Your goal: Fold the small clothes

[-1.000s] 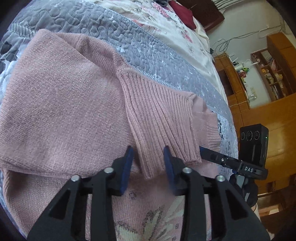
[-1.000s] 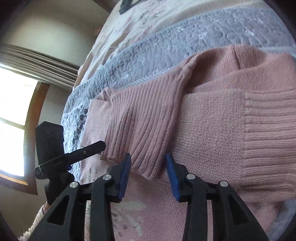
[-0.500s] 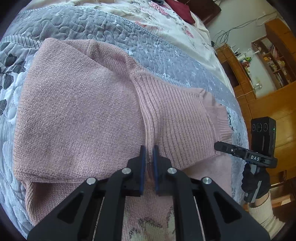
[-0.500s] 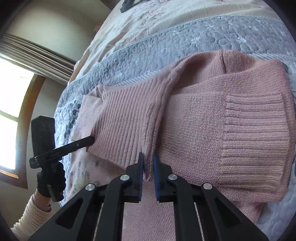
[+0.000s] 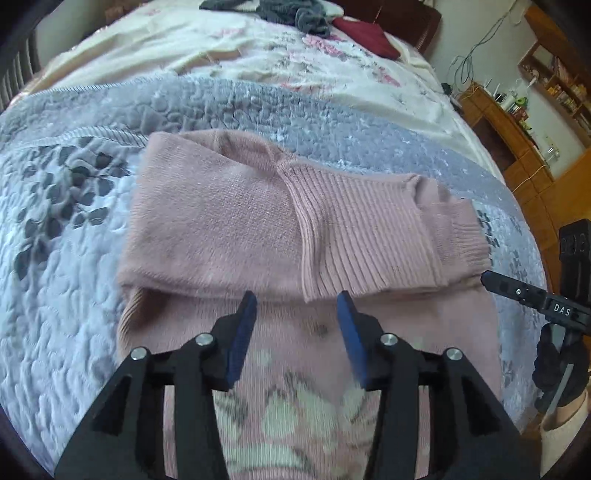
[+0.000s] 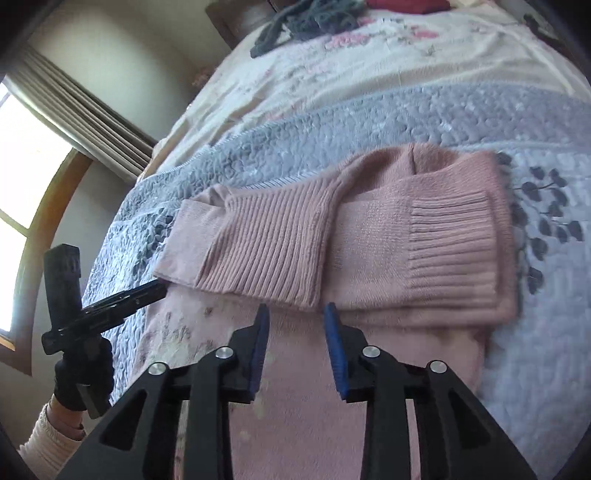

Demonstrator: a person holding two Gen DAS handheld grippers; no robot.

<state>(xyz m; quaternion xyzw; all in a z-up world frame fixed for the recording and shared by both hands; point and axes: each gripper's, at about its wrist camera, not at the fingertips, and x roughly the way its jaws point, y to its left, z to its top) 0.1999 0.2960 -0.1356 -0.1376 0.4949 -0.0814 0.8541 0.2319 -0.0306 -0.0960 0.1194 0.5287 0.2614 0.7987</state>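
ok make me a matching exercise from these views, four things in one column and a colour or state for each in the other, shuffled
Things
1. sweater
2. left gripper
3. quilted bedspread
4. folded cloth at the far end of the bed

Colour or state
A. dark red
B. pink, sleeves folded across the body
C. open, holding nothing
D. grey-blue with a dark leaf print

Pairs: 1-B, 2-C, 3-D, 4-A
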